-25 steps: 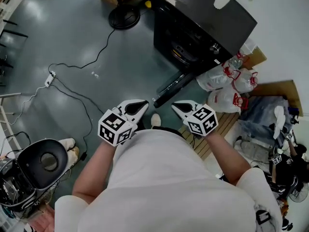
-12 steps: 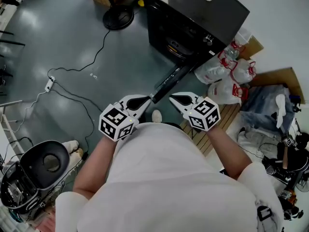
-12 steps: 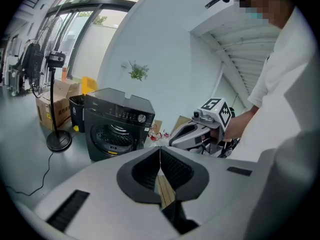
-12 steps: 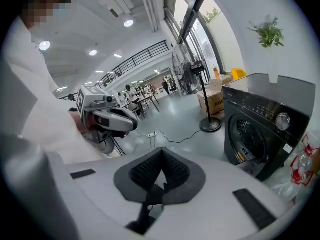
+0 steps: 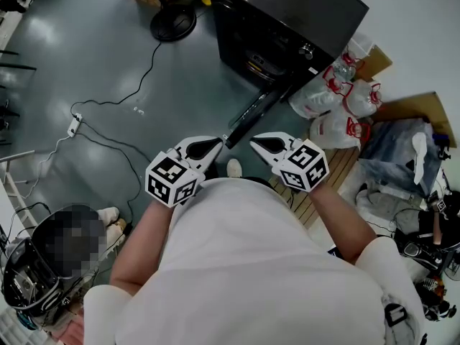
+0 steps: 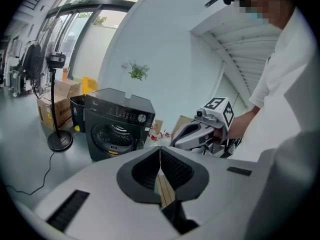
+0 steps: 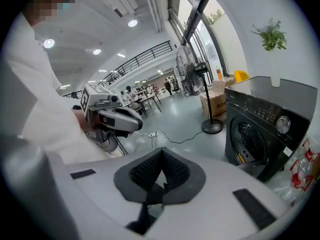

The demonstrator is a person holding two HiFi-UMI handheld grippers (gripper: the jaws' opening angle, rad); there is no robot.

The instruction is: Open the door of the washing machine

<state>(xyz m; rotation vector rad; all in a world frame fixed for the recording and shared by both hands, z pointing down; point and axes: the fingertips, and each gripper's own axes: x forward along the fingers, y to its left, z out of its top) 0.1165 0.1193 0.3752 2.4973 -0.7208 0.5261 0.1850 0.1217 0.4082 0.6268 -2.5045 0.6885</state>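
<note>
Since a second ago, my left gripper point(image 5: 208, 146) and right gripper point(image 5: 264, 144) have risen slightly; both have jaws closed and empty. The washing machine point(image 5: 287, 20) stands well ahead of both tips, apart from them, with its door point(image 5: 253, 115) already swung open.

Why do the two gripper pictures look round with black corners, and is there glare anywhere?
Both gripper views come through a wide-angle lens: black corners, straight lines bowed. Left gripper view: windows wash out, washing machine is sharp. Right gripper view: ceiling lamps flare. Head view: even light, soft sheen on the floor.
</note>
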